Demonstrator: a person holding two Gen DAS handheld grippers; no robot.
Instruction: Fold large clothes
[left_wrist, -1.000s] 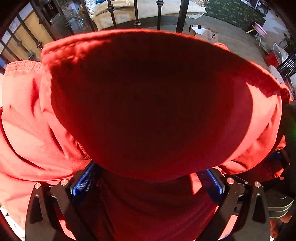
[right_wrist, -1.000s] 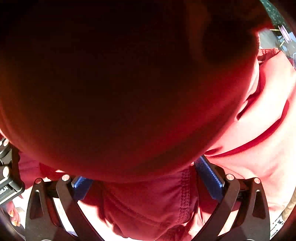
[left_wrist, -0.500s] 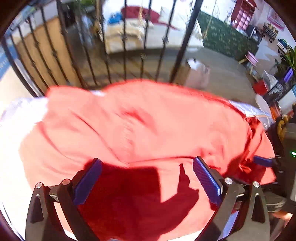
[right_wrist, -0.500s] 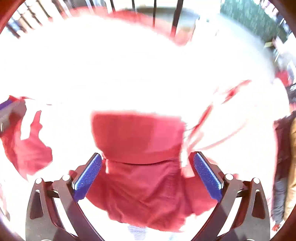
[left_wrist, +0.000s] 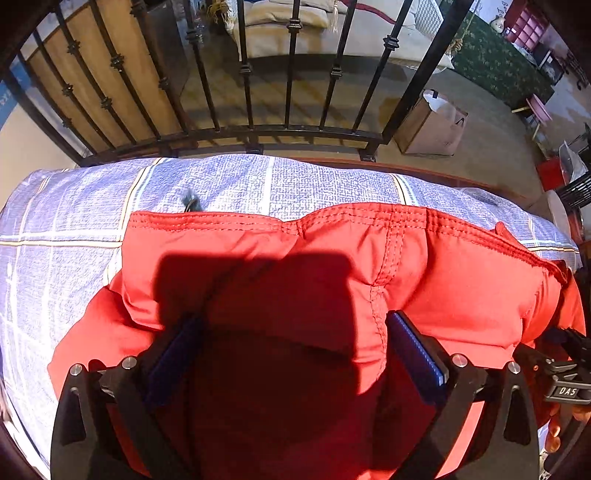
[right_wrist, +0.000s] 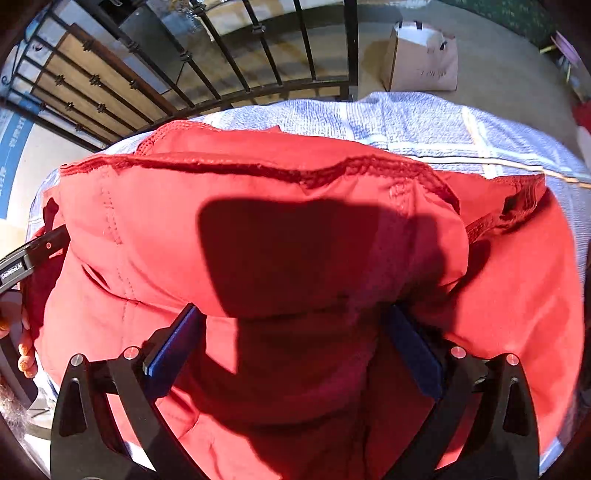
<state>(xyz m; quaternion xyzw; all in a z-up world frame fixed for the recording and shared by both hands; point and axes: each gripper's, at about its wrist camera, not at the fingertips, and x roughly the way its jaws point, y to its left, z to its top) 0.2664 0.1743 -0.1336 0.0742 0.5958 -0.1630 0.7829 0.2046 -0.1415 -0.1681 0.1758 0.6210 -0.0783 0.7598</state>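
Nearest the left wrist camera, the left gripper (left_wrist: 295, 354) has its jaws spread wide, the blue pads (left_wrist: 417, 358) standing well apart with red cloth bulging up between them; nothing is pinched. The garment (left_wrist: 369, 266) is a large red piece with stitched seams and a thick hem, and it lies on the bed (left_wrist: 258, 181) with one part doubled over the rest. The gripper's shadow falls dark across the middle of the fold. At the right edge of this view the other tool's black body shows, with fingertips of a hand beside it.

From the right wrist camera, the right gripper (right_wrist: 291, 347) is likewise wide apart, its pads (right_wrist: 170, 347) on either side of a shaded hump of cloth (whether they touch it I cannot tell). The folded upper layer ends in a ruffled hem (right_wrist: 295, 170) running across the view, and more of the red cloth spreads out to the right. At the left edge a hand (right_wrist: 22, 347) grips the other tool.

Beyond the garment, the blue checked bedcover carries on to the bed's far edge. Past that stands a black iron rail (left_wrist: 288, 74) with upright bars, then a brown floor with a cardboard box (left_wrist: 432, 125) standing on it, and a pale sofa (left_wrist: 332, 29) farther back.
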